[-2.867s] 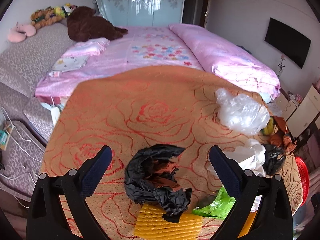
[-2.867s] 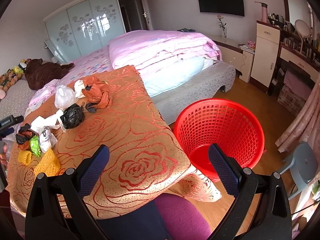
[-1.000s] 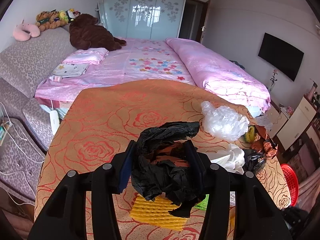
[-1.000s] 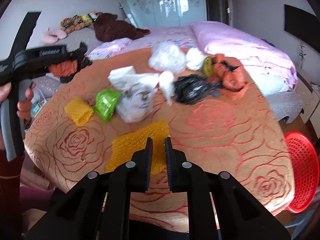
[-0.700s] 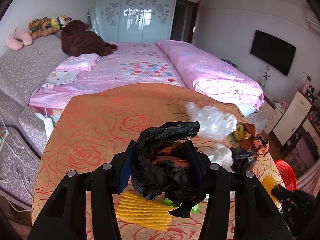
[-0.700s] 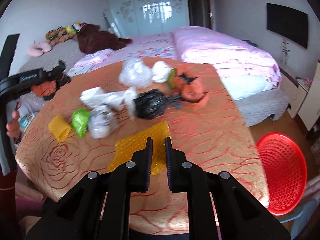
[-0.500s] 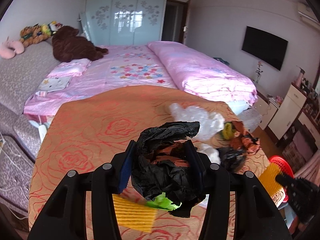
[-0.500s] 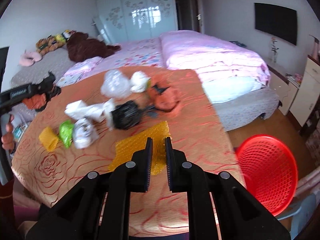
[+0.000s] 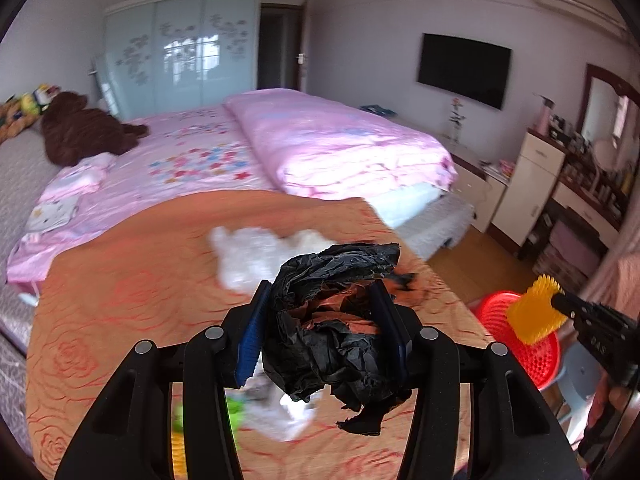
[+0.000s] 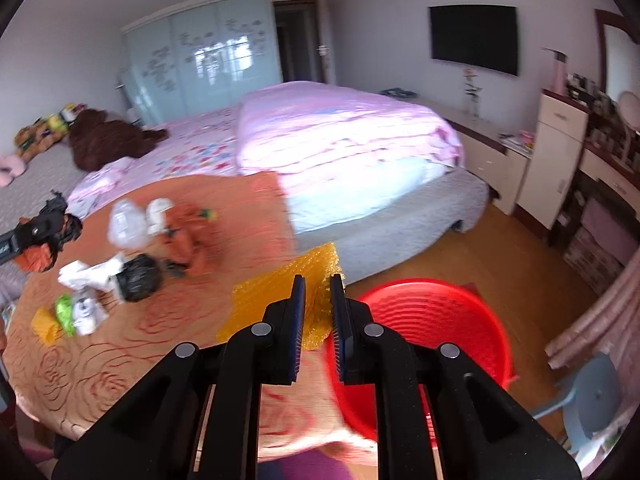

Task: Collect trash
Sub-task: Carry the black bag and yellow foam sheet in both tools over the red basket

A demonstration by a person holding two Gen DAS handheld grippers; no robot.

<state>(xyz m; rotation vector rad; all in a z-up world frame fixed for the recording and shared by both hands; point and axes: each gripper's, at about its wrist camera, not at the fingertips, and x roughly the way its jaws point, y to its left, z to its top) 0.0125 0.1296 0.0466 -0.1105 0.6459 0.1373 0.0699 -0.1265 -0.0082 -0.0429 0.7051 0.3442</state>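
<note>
My left gripper (image 9: 318, 300) is shut on a crumpled black bag (image 9: 336, 344) with orange-brown scraps inside, held above the orange rose-patterned table (image 9: 120, 300). My right gripper (image 10: 318, 280) is shut on a yellow bubble-wrap sheet (image 10: 280, 292) and hangs at the table's right edge, just left of the red mesh basket (image 10: 436, 320) on the floor. In the left wrist view the right gripper (image 9: 554, 300) shows at far right with the yellow sheet (image 9: 534, 318) over the red basket (image 9: 536, 360). The left gripper (image 10: 60, 216) appears at the left edge of the right wrist view.
Loose trash lies on the table (image 10: 120, 352): a clear plastic bag (image 10: 126, 226), white paper (image 10: 88, 274), a black bag (image 10: 138, 276), orange wrappers (image 10: 186, 240), green and yellow bits (image 10: 64, 312). A pink bed (image 10: 340, 140) stands behind, a blue stool (image 10: 592, 392) right of the basket.
Both grippers have swung rightward across the table with their loads. The right one has gone from over the table's middle to its right edge beside the red basket.
</note>
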